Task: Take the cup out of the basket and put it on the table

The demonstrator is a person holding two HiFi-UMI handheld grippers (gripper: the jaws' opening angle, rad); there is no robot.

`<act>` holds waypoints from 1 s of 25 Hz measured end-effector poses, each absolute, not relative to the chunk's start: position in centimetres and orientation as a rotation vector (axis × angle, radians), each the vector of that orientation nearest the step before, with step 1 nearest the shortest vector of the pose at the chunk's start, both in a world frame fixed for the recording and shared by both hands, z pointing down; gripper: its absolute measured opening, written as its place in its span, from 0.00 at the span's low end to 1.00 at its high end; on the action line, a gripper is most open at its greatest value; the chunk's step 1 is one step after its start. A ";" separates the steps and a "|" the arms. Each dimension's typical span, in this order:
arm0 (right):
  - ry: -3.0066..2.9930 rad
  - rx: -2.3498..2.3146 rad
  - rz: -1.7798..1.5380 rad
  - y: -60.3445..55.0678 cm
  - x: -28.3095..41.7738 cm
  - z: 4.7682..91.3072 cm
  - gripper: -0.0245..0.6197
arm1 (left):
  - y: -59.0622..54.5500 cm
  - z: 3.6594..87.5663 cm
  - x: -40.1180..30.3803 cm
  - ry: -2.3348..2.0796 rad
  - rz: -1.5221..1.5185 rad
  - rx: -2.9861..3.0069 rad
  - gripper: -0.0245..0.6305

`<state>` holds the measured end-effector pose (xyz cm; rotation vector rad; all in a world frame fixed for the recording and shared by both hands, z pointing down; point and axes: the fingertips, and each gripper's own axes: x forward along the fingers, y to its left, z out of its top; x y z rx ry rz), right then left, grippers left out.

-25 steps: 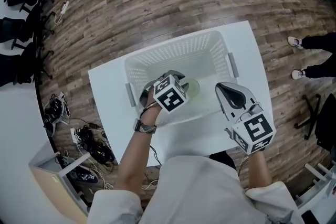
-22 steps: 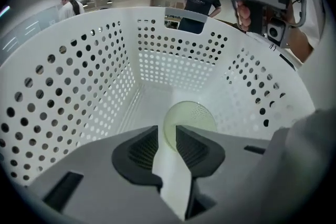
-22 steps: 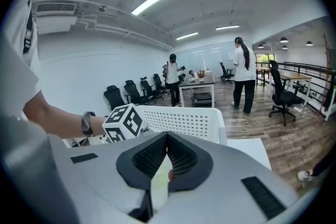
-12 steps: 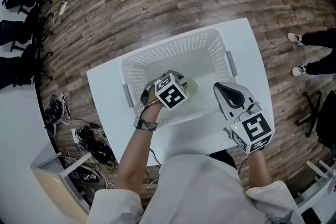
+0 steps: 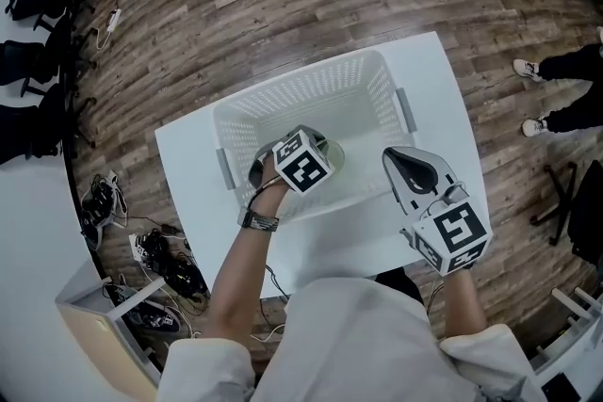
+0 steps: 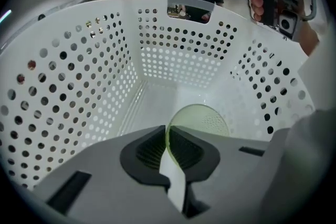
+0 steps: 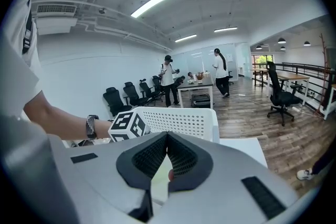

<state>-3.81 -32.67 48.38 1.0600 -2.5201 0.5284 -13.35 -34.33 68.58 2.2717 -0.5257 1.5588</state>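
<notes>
While reaching into perforated white plastic basket (image 5: pixel 301 89), has just closed ribbed jaws of left gripper (image 6: pixel 167 136) on thin rim of round translucent green cup (image 6: pixel 202 119) inside. Jaws of right gripper (image 7: pixel 167 139) pressed together, empty, above white counter (image 5: pixel 443 85).

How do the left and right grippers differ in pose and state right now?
The left gripper reaches steeply down inside the basket; the right gripper sits outside it, above the table. The left gripper's jaws have just been closing and pinch the rim of the green cup; the right gripper's jaws meet on nothing. Both carry marker cubes.
</notes>
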 end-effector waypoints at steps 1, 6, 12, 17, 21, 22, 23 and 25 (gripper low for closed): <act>-2.523 1.062 0.525 -32.5 -3.7 48.3 0.06 | -34.4 68.3 -13.4 -0.541 1.557 2.276 0.07; -2.536 1.063 0.502 -31.8 -2.9 47.6 0.06 | -35.4 66.8 -13.4 -0.616 1.552 2.309 0.07; -2.562 1.056 0.452 -30.9 -2.7 46.4 0.06 | -35.9 64.1 -13.8 -0.729 1.523 2.345 0.07; -2.598 1.047 0.406 -30.4 -2.4 44.7 0.06 | -36.0 60.9 -14.0 -0.853 1.524 2.377 0.07; -2.633 1.031 0.353 -29.5 -2.2 43.1 0.06 | -35.5 57.7 -13.9 -0.980 1.533 2.413 0.07; -2.640 1.026 0.342 -29.2 -2.3 42.7 0.06 | -35.2 56.9 -13.9 -1.007 1.523 2.421 0.07; -2.647 1.020 0.330 -28.9 -2.3 42.3 0.06 | -34.9 56.1 -14.0 -1.033 1.508 2.428 0.07; -2.661 1.011 0.305 -28.1 -2.5 41.5 0.06 | -34.4 54.2 -14.2 -1.096 1.473 2.448 0.07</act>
